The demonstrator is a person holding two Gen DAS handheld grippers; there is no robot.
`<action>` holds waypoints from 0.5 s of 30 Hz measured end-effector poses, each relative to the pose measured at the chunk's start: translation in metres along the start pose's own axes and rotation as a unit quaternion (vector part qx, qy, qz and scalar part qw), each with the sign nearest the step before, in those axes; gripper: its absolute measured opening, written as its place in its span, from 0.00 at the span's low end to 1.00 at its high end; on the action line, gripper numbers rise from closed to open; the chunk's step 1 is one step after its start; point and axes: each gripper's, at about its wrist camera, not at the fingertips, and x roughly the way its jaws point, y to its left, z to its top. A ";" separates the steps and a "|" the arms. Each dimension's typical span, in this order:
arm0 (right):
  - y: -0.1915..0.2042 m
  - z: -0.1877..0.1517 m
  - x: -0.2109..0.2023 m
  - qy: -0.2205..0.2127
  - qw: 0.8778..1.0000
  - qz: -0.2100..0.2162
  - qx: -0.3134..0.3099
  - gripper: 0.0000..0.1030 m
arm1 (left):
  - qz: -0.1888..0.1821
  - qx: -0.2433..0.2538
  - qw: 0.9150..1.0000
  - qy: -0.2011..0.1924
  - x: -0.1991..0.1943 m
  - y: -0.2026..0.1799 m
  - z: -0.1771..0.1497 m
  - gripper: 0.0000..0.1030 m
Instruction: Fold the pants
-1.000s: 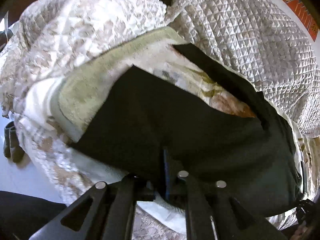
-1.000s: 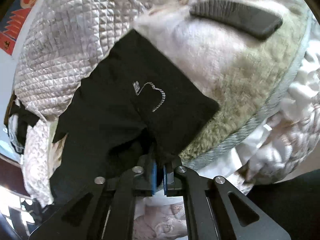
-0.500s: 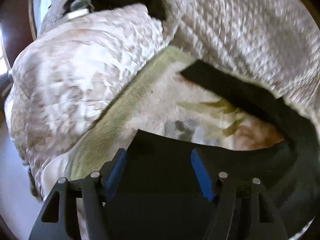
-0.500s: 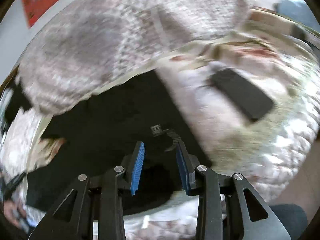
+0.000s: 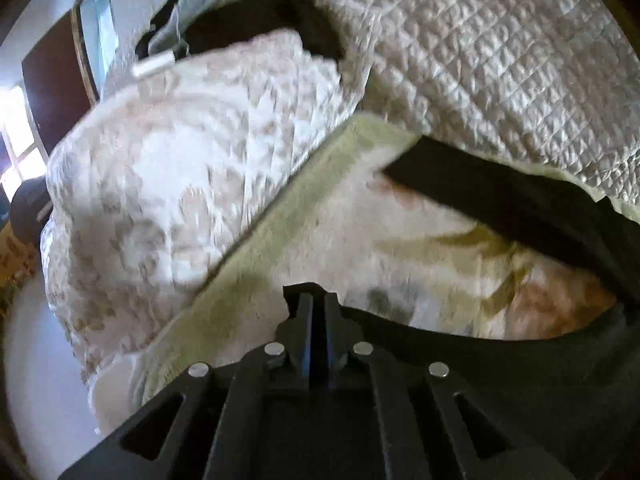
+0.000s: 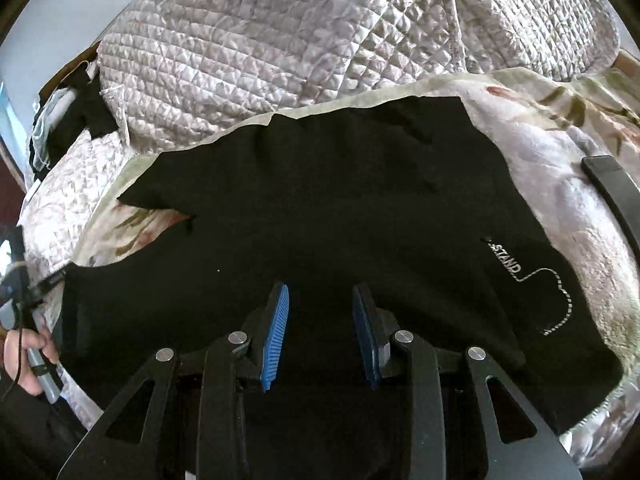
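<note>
Black pants [image 6: 340, 208] lie spread on a pale fleece blanket [image 6: 560, 184] on a bed, with a white stitched logo [image 6: 532, 280] at the right. My right gripper [image 6: 320, 304] is open and empty just above the pants' near edge. In the left wrist view my left gripper [image 5: 318, 304] is shut on the hem of one black pant leg [image 5: 460, 360]; the other leg [image 5: 500, 200] stretches across the blanket [image 5: 360, 240].
Quilted bedding is bunched behind the pants [image 6: 320, 40] and to the left [image 5: 180, 180]. A dark flat object [image 6: 616, 196] lies on the blanket at right. Dark clothes [image 5: 260, 20] lie at the back. A hand [image 6: 24, 356] holds the left gripper's handle.
Both grippers let go of the pants and opened half a second ago. Now the left gripper has shut on a pant-leg hem; the right stays open over the spread pants.
</note>
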 end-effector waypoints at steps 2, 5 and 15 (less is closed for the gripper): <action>-0.002 -0.001 0.001 0.005 1.000 -0.002 0.001 0.33 | 0.008 0.015 1.000 0.012 0.006 -0.004 -0.002 0.11; -0.002 -0.001 0.000 0.004 1.000 -0.001 0.002 0.33 | 0.000 0.000 0.999 0.046 0.019 0.003 -0.006 0.14; 0.013 -0.007 -0.023 -0.005 0.999 0.003 -0.035 0.53 | -0.081 -0.060 0.995 0.026 -0.049 0.028 -0.023 0.40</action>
